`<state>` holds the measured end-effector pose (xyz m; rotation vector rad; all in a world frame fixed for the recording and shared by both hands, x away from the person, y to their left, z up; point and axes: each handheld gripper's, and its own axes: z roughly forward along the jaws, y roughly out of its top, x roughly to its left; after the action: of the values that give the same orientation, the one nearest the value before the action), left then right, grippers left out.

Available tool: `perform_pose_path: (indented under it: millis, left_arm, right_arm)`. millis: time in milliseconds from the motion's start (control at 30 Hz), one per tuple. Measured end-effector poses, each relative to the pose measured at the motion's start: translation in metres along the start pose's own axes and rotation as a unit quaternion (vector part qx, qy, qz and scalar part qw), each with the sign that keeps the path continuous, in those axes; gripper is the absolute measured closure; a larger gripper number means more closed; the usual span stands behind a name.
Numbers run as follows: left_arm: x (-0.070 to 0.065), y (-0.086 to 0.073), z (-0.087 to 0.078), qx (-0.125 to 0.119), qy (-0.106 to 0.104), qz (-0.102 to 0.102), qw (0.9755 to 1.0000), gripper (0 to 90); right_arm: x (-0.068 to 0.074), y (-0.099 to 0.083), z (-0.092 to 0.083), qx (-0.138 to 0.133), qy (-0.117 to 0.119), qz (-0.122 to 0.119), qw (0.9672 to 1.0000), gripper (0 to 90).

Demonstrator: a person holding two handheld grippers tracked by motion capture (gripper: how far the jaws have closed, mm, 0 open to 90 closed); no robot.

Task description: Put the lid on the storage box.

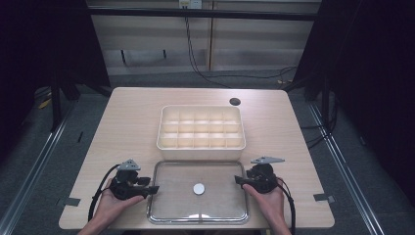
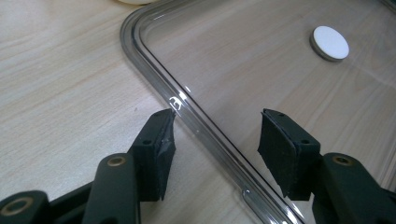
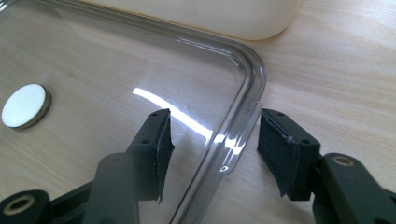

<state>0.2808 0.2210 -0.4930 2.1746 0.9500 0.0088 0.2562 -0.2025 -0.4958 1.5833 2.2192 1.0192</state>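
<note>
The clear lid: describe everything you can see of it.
The clear lid is a transparent, plastic-looking rectangle with rounded corners and a raised rim, lying flat on the wooden table just in front of the cream divided box. A small white disc sits at its centre. Each gripper's open jaws straddle one side rim.

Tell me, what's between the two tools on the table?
The clear lid lies flat between the left tool and the right tool, with a small white disc at its middle. The high view shows this.
</note>
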Motion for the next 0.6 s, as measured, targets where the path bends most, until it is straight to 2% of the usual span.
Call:
perform_pose_path:
  millis: [33,200,267,367,400,467,500,600]
  left_arm:
    - [-0.001,0.000,0.001,0.002,-0.005,0.004,1.0000,48.2]
    - [-0.001,0.001,0.001,0.005,-0.002,0.006,1.0000,52.7]
    - [0.002,0.002,0.001,0.006,-0.007,0.003,1.0000,56.2]
    - [0.001,0.001,0.001,0.005,-0.004,0.005,1.0000,56.2]
    - [0.000,0.001,0.001,0.006,-0.001,0.012,0.9999,56.2]
    - [-0.001,0.001,0.001,0.005,0.001,0.012,0.9999,56.2]
    - [-0.001,0.001,0.001,0.005,0.001,0.012,0.9999,56.2]
    - [0.000,0.002,0.001,0.006,-0.001,0.016,0.9999,56.2]
  right_arm:
    - [0.002,0.000,0.000,0.001,-0.003,-0.005,1.0000,44.8]
    - [0.003,0.000,0.001,0.000,-0.002,-0.002,1.0000,45.3]
    - [0.001,0.000,0.001,-0.001,0.005,0.014,0.9999,45.4]
    - [0.000,0.000,0.001,-0.005,0.009,0.023,0.9997,45.6]
    - [-0.002,0.000,0.001,-0.009,0.012,0.037,0.9992,46.2]
    - [-0.004,0.000,0.001,-0.013,0.020,0.055,0.9982,48.0]
    - [-0.004,0.000,0.001,-0.013,0.020,0.055,0.9982,48.0]
    - [-0.009,0.000,0.001,-0.020,0.026,0.077,0.9965,52.7]
